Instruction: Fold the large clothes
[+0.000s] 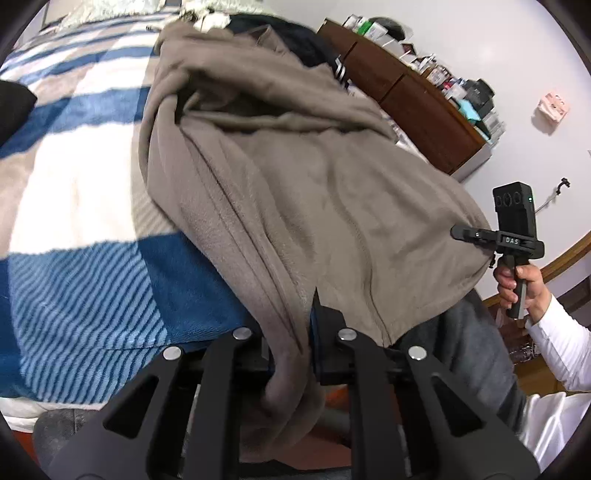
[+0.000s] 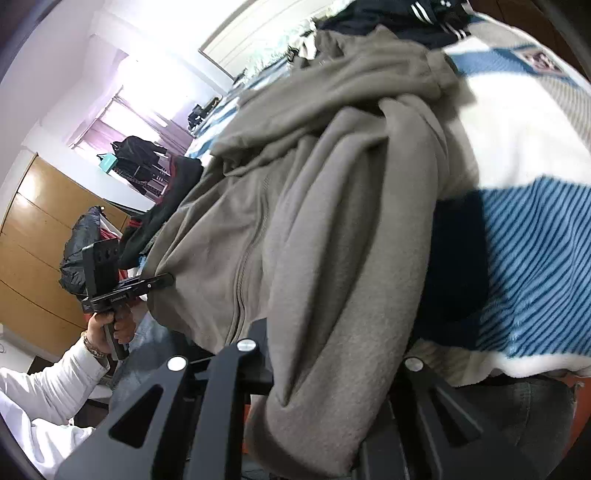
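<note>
Blue-striped fuzzy blanket [image 1: 85,288] below: both grippers [image 1: 291,325] [image 2: 332,354] pinch soft grey-brown fleece jacket [image 1: 295,192]; lift evenly, keep corners level.

Right gripper [image 2: 325,369] clamps taupe garment [image 2: 295,203] (zipper visible) over striped blanket [image 2: 535,258].

Bedroom, striped bedspread [image 1: 74,177], wooden dresser [image 1: 413,99]

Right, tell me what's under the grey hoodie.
The hoodie lies on a blue-and-white striped blanket; dark clothes show past its far end. Whatever is beneath its middle is covered.
</note>
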### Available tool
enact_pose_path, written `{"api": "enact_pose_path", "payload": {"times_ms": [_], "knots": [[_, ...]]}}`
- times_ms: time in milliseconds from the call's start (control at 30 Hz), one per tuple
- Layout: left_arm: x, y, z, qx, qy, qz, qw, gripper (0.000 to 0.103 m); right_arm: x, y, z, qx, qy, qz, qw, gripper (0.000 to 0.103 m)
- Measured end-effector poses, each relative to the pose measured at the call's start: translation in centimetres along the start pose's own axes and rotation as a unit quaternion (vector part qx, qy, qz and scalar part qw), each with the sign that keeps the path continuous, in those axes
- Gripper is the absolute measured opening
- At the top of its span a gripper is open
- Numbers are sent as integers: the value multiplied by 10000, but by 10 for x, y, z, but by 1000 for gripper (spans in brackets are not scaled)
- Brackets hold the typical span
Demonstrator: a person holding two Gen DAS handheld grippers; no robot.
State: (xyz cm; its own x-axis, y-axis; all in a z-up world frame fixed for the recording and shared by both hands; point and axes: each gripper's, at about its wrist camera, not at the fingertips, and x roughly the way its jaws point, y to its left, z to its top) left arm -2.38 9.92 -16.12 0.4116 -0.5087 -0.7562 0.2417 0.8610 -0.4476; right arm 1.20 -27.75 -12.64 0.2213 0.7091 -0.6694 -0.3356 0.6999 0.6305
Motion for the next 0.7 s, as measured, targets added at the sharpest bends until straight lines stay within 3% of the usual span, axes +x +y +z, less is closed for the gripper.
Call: {"api": "enact_pose_path", "payload": {"times_ms": [333,533,700], "knots": [[-55,-20,-20,56,-154,-267,9995,13,-62,34,-17,-261,-50,346,9990,12],[-81,-14,-41,-536,-267,-609,9963,13,-96,21,-39,531,-392,846,9942,12],[-90,-12,-13,-746,-616,-888,9913,13,-106,6,-15,1161,-1020,1400,9780,12]]}}
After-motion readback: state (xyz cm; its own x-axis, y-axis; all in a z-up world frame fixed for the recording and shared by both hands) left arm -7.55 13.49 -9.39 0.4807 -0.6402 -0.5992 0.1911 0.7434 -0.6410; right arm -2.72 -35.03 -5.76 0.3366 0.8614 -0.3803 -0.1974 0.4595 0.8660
